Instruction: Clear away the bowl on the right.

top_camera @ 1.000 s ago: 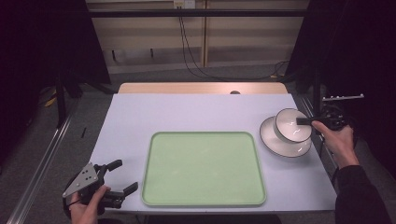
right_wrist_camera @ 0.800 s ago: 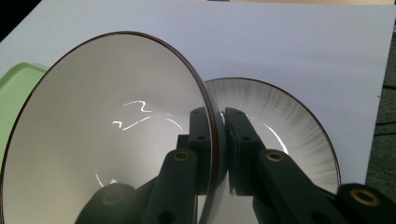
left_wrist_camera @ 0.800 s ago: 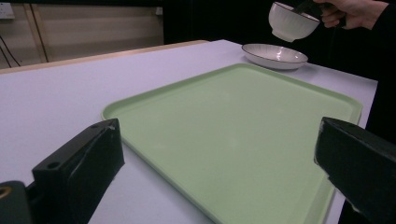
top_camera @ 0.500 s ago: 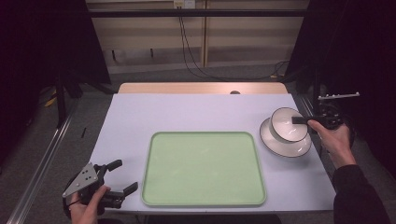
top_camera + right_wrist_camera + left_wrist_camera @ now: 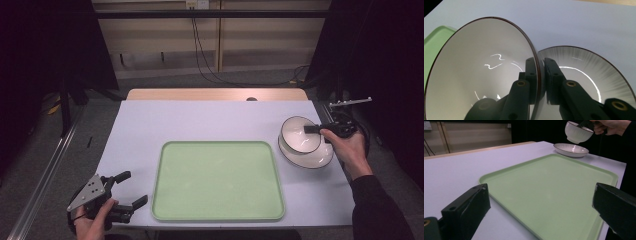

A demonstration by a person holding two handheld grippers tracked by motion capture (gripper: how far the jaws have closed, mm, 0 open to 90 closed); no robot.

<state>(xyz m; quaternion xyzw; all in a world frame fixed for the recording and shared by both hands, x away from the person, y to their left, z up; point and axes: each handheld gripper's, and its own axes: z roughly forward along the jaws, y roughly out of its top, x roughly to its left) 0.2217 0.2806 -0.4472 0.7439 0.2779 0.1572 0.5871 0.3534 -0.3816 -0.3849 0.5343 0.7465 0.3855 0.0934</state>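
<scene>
One bowl (image 5: 300, 135) now hangs lifted off its plate (image 5: 314, 159) near the tabletop's right edge, right gripper (image 5: 315, 130) fingers clamping its rim, probably tray-bound (image 5: 218, 180); left gripper (image 5: 127, 189) fingers spread, idle.

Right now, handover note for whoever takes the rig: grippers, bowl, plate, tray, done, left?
Right gripper: shut on the rim of the white ribbed bowl with a dark rim, holding it lifted clear above the matching white shallow plate, which sits on the table's right side.
Left gripper: open, holding nothing, at the near left corner beside the pale green rectangular tray.
Done: bowl is off the plate.
Left: probably setting bowl, perhaps plate too, on the tray, which has nothing on it.
</scene>
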